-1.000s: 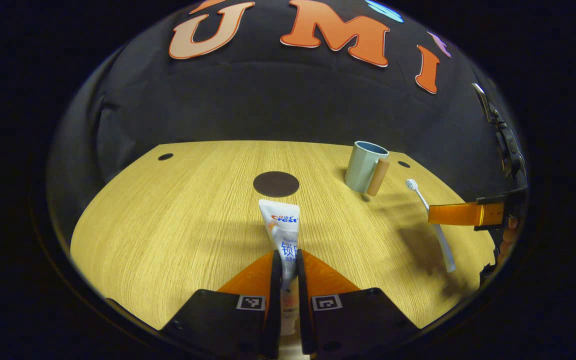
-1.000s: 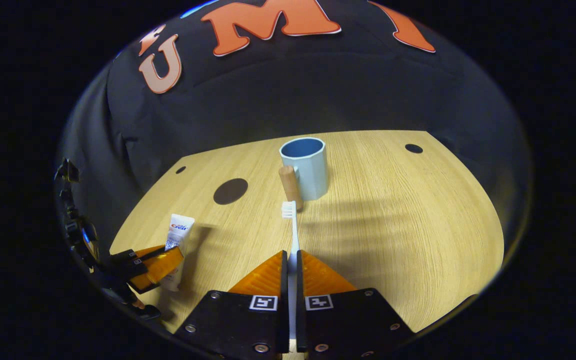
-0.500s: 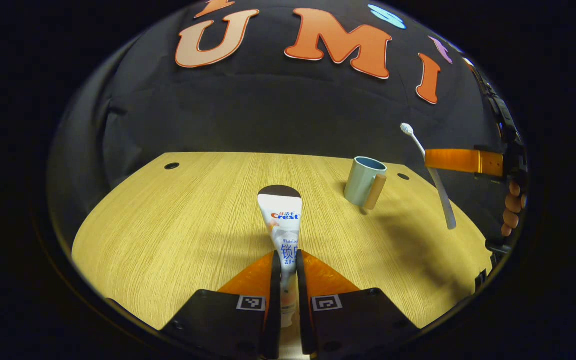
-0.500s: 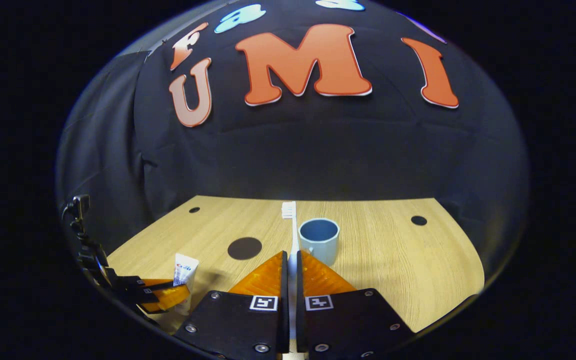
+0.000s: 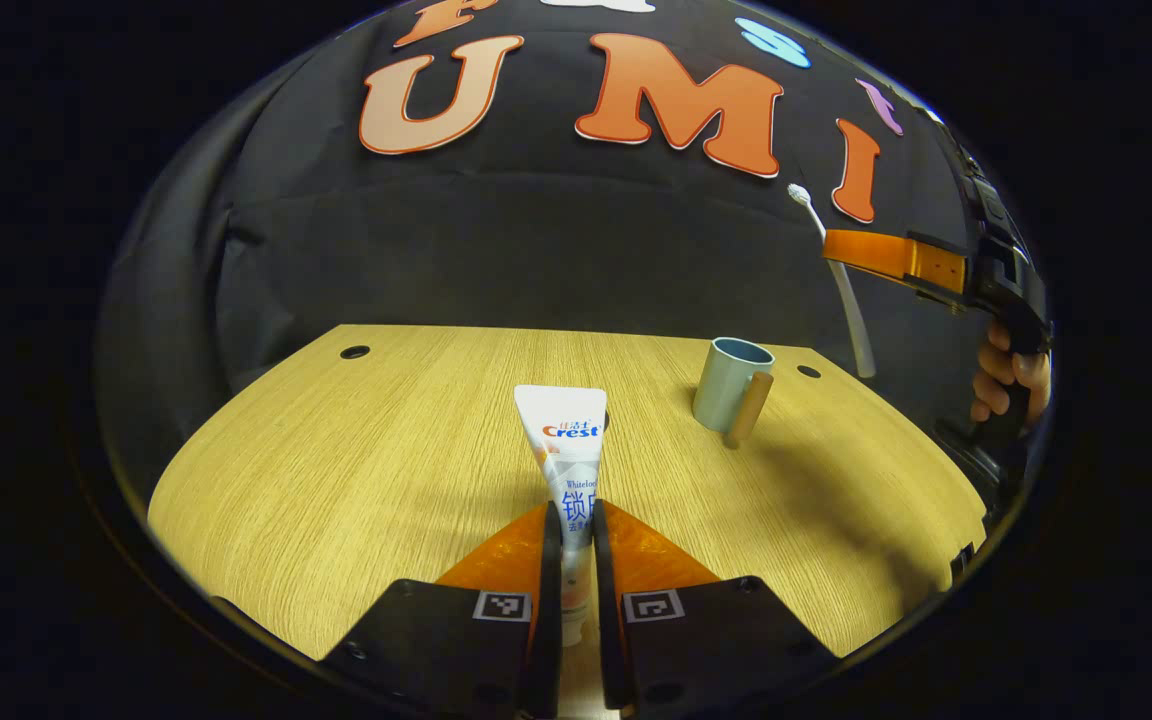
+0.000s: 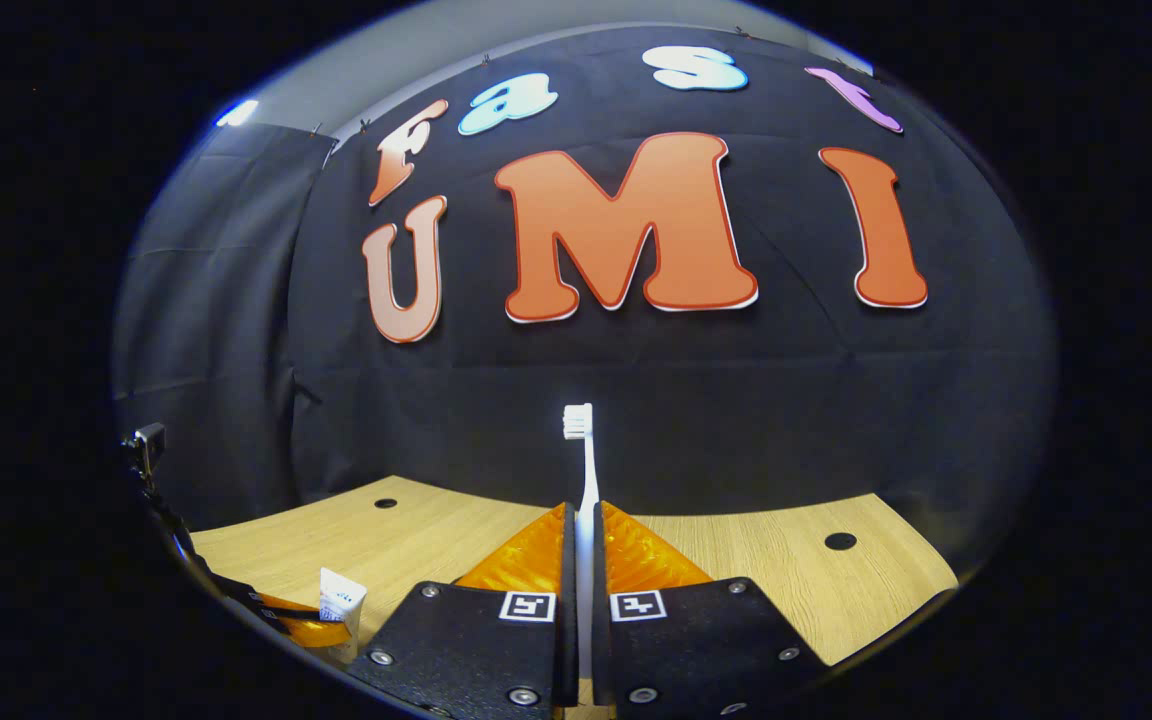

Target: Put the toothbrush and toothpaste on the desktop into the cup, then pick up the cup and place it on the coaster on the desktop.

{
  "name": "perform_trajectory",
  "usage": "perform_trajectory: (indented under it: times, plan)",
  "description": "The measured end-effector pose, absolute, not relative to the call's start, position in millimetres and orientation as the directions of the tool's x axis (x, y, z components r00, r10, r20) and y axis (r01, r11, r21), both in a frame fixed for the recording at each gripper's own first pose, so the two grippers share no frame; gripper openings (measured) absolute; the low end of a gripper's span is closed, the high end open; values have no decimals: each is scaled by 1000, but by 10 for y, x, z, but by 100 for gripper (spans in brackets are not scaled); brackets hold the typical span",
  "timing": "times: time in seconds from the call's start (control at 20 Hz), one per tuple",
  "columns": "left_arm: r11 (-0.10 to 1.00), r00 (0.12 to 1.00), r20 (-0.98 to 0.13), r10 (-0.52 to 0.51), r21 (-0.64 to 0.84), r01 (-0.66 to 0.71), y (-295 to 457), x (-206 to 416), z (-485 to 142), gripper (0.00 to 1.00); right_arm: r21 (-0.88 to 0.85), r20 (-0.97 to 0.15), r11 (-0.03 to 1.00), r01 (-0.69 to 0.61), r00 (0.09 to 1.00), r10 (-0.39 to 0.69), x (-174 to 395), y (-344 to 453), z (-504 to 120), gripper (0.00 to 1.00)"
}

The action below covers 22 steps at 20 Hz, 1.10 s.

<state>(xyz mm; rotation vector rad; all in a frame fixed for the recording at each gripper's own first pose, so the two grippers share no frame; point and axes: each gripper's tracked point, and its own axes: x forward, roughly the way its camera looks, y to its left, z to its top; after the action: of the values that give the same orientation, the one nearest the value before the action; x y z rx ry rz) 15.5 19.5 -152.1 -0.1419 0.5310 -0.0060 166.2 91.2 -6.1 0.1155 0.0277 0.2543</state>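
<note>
Left gripper view: a light wood-grain desktop [image 5: 356, 470] spans the lower half of the frame, with black cloth hanging behind it as the wall. 2 small dark holes show in the desktop near its far edge, 1 at the upper left and 1 at the right just past the cup. There is 1 cup [image 5: 726, 382], pale blue-green with a tan handle, standing upright right of centre. 1 toothpaste [image 5: 564, 447] tube runs up from the bottom centre, its flat end pointing away, clenched between the 2 fingers of the left gripper [image 5: 576, 520]. A sliver of the dark coaster [image 5: 605, 420] peeks out at the tube's right edge. At the upper right, the right gripper [image 5: 861, 253] is raised in front of the cloth wall, clamped on 1 toothbrush [image 5: 841, 285] that hangs at a slant, bristles uppermost, high above the desktop and to the right of the cup. A hand [image 5: 1006, 375] grips that tool's handle at the right edge.

Right gripper view: the desktop [image 6: 796, 575] is a low band across the bottom, the cloth wall rising above it; 2 holes show, 1 left and 1 right. The right gripper [image 6: 582, 525] at bottom centre grasps the toothbrush [image 6: 586, 470], which points straight up the frame. At the lower left, the left gripper [image 6: 301, 630] holds the toothpaste [image 6: 341, 605].
</note>
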Motion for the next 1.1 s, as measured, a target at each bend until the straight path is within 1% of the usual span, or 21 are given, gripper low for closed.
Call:
perform_trajectory:
  times: [0.15, 0.3, 0.6, 0.8, 0.95, 1.1]
  plan:
    - [990, 870, -492, -36, -134, -35, 220, 153, -1486, 19, 106, 81, 964, -243, 969, 235, 1834, 895, 68, 6]
    - [991, 870, -493, -22, -123, -45, 272, 143, -1479, 19, 138, 150, 961, -239, 964, 218, 1960, 884, 161, 6]
    - [991, 892, -451, -16, -127, -47, 307, 146, -1368, 20, 221, 200, 942, -255, 957, 212, 2274, 886, 112, 6]
    - [992, 903, -429, -16, -121, -39, 329, 166, -1308, 20, 225, 203, 939, -260, 955, 216, 2413, 926, -2, 6]
    - [993, 915, -404, -10, -108, -37, 351, 183, -1231, 19, 187, 208, 949, -254, 954, 214, 2503, 937, -66, 6]
    - [993, 921, -389, -9, -108, -36, 369, 249, -1181, 19, 167, 175, 961, -221, 966, 192, 2616, 878, -235, 6]
